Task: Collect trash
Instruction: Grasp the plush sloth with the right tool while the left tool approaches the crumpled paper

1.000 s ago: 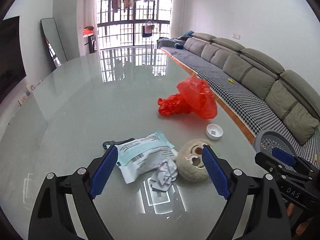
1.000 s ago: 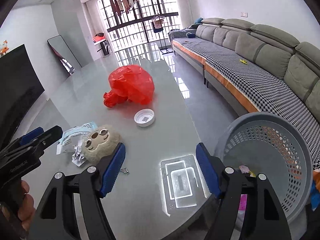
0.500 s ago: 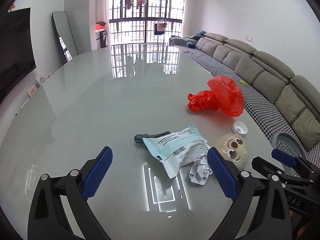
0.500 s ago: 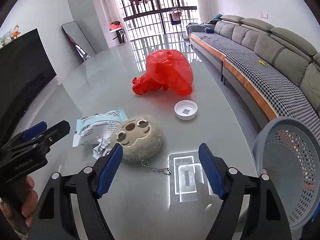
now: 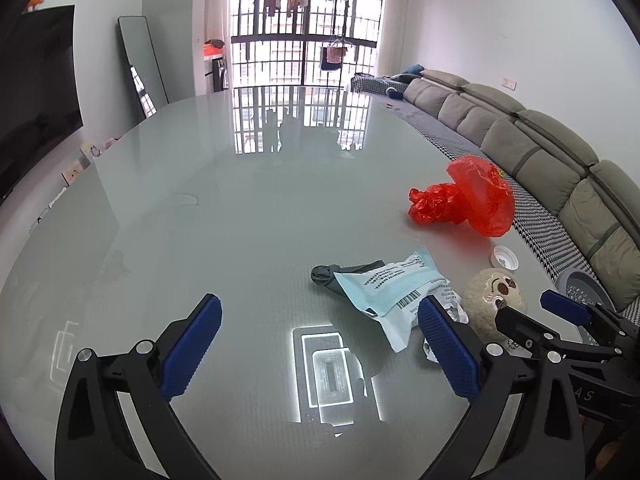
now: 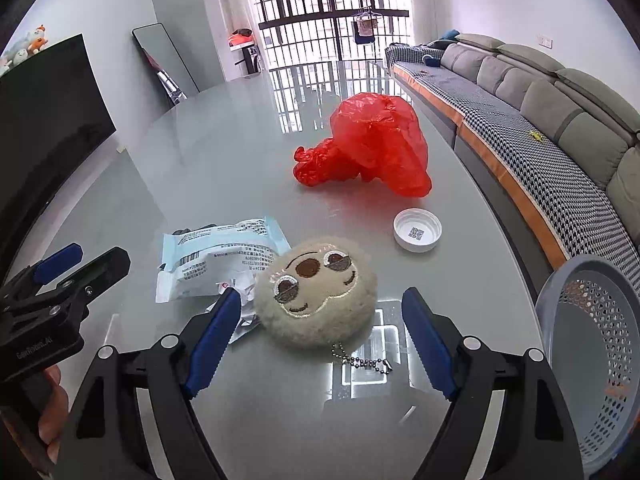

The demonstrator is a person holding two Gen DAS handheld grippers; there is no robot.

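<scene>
The glossy grey glass table (image 6: 224,152) carries a crumpled red plastic bag (image 6: 368,144), a white bottle cap (image 6: 417,229), a pale blue printed packet (image 6: 216,256), crumpled white paper (image 6: 244,292) and a round beige plush sloth face (image 6: 316,292)

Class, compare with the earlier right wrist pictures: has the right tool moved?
Yes. The right tool has swung left, away from the basket, and now brackets the plush toy.

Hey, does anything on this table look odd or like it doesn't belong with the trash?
Yes: the plush sloth keychain, between the right claw's open fingers, looks like a keepsake, unlike the crumpled paper, wrapper, bottle cap and red bag.
</scene>
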